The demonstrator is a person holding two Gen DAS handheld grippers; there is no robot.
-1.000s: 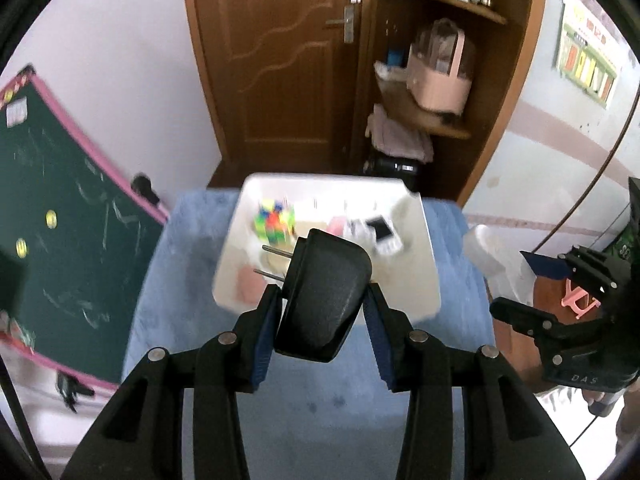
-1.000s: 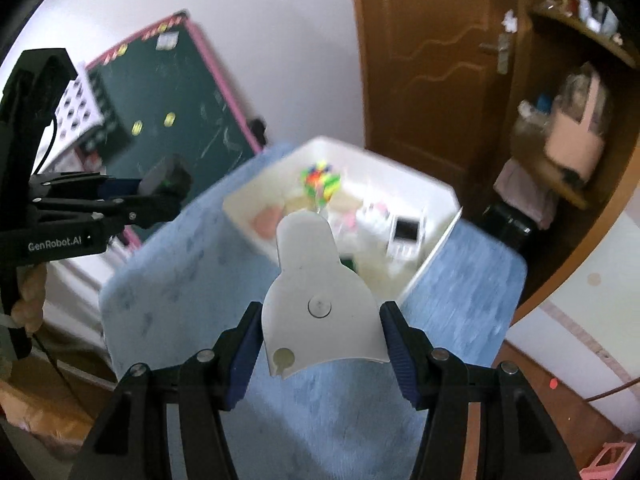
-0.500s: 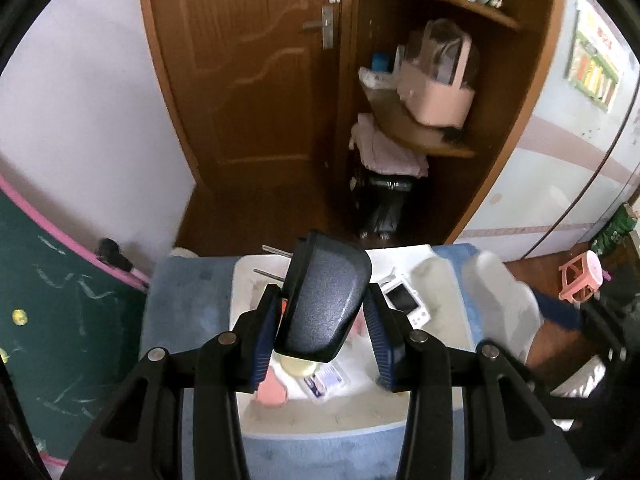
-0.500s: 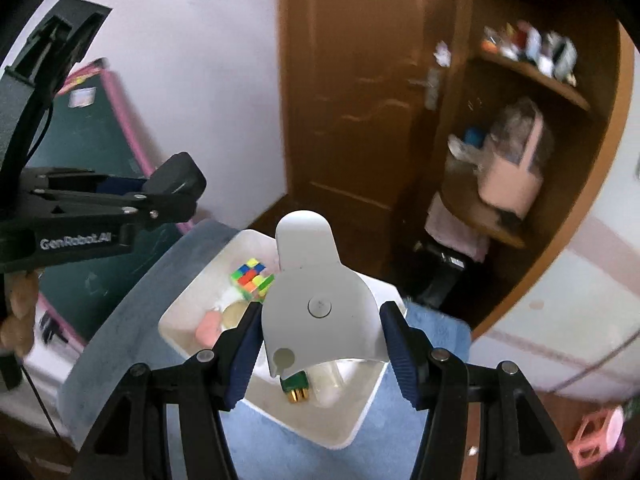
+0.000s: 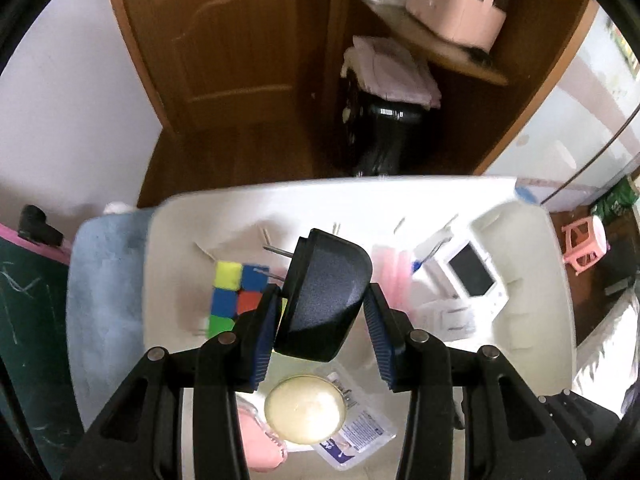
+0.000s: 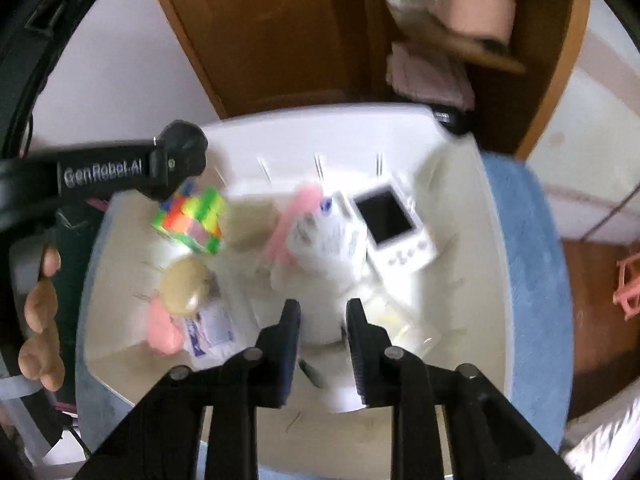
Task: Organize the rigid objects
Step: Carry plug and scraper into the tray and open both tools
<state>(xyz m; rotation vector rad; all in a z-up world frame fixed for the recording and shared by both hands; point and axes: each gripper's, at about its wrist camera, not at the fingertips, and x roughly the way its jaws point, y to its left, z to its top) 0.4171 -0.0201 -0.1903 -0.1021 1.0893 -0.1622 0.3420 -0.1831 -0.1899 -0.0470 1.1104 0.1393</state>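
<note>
A black plug [image 5: 324,300] is clenched in the left gripper [image 5: 320,312], its two prongs pointing up and to the left, and it is held above the white bin [image 5: 532,280], over the cube [image 5: 228,292] and a round cream lid [image 5: 306,408]. The right gripper [image 6: 322,332] is seen with its jaws drawn close together; the view is blurred, and whether anything is pinched between them cannot be told. Something white lies just under its fingertips among the bin's clutter, beside a handheld console [image 6: 394,228] and pink sticks [image 6: 288,224].

The main risk is judged to be the release of the plug. If it is let go from this height, the cube or lid could be struck and the plug could bounce or come to rest awkwardly. The prongs could also be caught on the packets below. With both grippers crowded over one bin, a collision between them could be caused by any sideways drift.
</note>
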